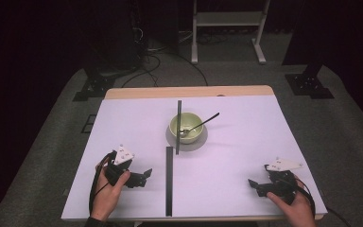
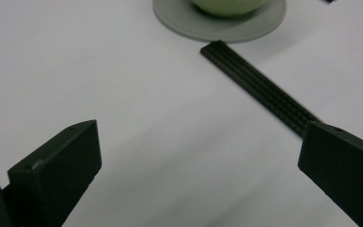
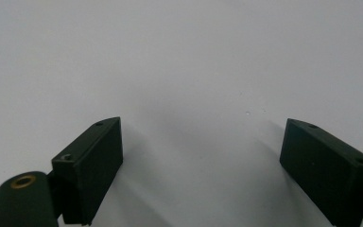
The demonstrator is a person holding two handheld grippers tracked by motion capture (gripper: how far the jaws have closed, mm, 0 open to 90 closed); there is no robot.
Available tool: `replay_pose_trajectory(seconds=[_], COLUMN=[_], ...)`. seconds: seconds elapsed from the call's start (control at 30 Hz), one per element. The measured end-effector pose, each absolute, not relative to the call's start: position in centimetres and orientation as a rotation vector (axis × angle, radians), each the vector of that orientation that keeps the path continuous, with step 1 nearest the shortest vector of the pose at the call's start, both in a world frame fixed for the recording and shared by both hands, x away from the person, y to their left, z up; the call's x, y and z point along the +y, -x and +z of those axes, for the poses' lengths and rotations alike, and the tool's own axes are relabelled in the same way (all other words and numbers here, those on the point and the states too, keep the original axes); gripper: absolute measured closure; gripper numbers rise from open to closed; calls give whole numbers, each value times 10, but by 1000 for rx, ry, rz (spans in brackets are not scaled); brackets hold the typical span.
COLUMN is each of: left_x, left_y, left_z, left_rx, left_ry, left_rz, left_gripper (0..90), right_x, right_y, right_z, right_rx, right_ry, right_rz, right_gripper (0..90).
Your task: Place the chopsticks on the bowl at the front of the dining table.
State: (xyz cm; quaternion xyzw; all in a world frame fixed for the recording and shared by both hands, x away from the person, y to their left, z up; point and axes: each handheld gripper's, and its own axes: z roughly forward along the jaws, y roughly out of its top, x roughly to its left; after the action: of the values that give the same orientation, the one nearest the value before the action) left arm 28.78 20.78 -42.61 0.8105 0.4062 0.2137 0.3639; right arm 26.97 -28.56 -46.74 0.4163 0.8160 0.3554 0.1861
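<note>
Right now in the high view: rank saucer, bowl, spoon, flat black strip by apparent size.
1. flat black strip, longest.
2. grey saucer and spoon: similar extent, unranked.
3. green bowl, slightly narrower than the saucer.

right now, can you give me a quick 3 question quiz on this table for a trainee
1. True or false: the left gripper has its jaws shut on the black strip.
2. Multiple choice: the spoon rests with its head A) on the white table, B) inside the green bowl, C) between the right gripper jaws.
3. Fill in: the green bowl stands on a grey ____.

Key
1. False: both grippers are open and hold nothing; the strip lies flat on the table beside the left one.
2. B: its handle sticks out over the rim.
3. Plate.
</note>
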Motion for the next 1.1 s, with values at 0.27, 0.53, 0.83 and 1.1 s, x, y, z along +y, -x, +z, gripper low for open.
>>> replay_pose_trajectory(seconds=[0.27, 0.53, 0.83, 1.1], left_x=[216, 221, 225, 231], left_y=[-284, -284, -284, -283], left_z=[-436, -450, -457, -462], left_rx=[1075, 1116, 1131, 1141], left_ry=[-2112, -2182, -2189, -2136], left_rz=[551, 555, 542, 498], left_gripper=[0, 0, 0, 0], right_x=[-286, -286, -286, -286], right_y=[-270, -270, -270, -270], right_z=[-467, -467, -467, -467], right_rx=[2298, 2298, 2298, 2298], right_ry=[-1173, -1172, -1173, -1173], right_rz=[1001, 1001, 1001, 1001], right_gripper=[124, 124, 124, 124])
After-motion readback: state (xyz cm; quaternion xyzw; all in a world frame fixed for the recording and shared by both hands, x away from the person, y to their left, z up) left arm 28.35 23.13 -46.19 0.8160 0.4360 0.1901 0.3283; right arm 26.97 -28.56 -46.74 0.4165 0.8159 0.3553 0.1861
